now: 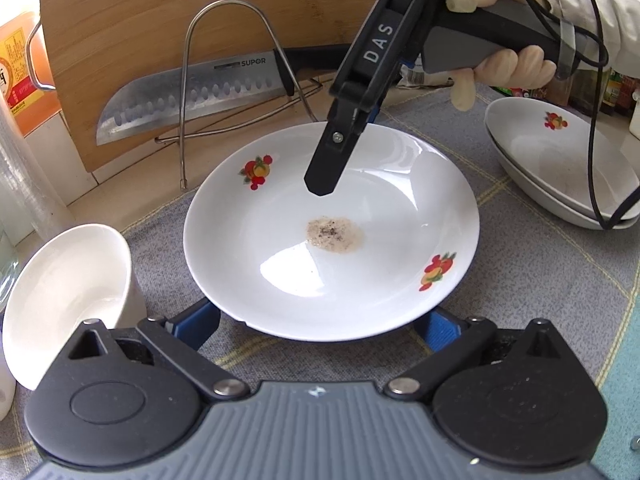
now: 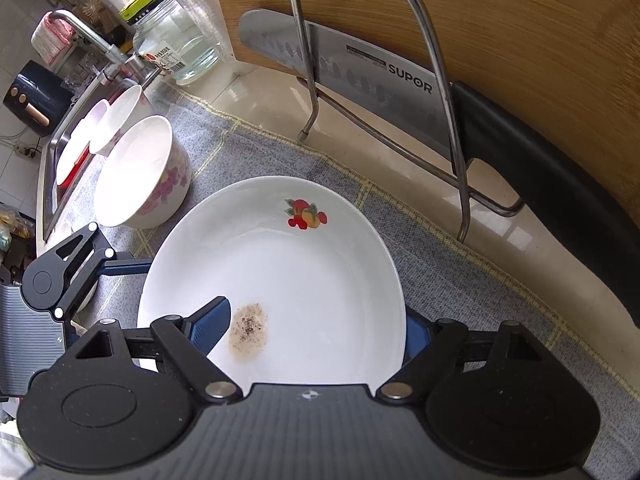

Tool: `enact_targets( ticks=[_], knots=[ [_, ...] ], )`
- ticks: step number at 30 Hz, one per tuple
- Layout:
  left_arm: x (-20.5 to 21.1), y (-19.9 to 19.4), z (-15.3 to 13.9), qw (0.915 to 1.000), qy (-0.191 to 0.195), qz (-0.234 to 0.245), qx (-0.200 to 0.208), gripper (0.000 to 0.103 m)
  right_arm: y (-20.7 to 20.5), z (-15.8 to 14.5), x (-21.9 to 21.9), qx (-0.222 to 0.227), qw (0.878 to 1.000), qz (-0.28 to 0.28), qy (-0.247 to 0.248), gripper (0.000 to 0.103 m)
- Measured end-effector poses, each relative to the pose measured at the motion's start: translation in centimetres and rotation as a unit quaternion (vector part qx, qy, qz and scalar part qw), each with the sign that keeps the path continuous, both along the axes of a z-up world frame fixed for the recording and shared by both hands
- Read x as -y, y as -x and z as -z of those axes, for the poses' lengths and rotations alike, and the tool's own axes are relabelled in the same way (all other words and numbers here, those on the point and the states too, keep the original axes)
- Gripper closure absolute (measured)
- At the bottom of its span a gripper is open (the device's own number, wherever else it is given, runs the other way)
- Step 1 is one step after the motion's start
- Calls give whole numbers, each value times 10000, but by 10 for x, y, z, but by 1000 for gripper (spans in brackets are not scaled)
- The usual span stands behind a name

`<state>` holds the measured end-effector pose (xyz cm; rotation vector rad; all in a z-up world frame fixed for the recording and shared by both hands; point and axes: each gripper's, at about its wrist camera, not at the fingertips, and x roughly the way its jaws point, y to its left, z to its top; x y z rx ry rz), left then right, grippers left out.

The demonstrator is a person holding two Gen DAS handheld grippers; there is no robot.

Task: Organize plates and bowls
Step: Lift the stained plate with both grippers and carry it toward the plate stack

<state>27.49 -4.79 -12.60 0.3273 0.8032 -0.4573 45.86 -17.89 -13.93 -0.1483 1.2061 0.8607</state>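
1. Two views centre on one landmark, the fruit-printed white plate (image 1: 332,232) lying on the grey cloth (image 1: 520,264); a brown speckled stain (image 1: 335,232) sits near its middle.
2. Only the left wrist view shows a gloved hand (image 1: 512,68) holding the right gripper (image 1: 322,184) above the plate's far half, plus stacked plates (image 1: 560,168) well apart to the plate's right, their rims cut by the frame and crossed by a black cable.
3. Only the right wrist view shows a pink-flowered bowl (image 2: 142,172) just beside the plate's far left rim, a second bowl (image 2: 122,120) behind it, and a sink (image 2: 60,148) and jar (image 2: 176,44) farther off.
4. Right gripper: its fingers stand wide either side of the plate's edge, one blue pad (image 2: 212,328) over the inside by the stain, the other below the rim (no pressing visible, so released).
5. Left gripper (image 1: 320,324): its blue fingers (image 1: 198,320) run under the plate's near rim; tips are hidden, so I cannot tell whether it grips.
6. Beyond the plate, a knife (image 1: 192,96) leans in a wire rack (image 1: 228,80) against a wooden board (image 1: 160,20); its handle is partly hidden.
7. Left of the plate, a plain white bowl (image 1: 68,296) lies tipped, its base cut off from view.
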Motion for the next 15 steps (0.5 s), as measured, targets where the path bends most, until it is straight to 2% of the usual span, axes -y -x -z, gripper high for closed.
enact_targets(
  ticks=[15],
  knots=[
    [0,2,-3,10000,28,32,-84,1,-6,0,-5,-50,9999,-68,-82,13]
  ],
)
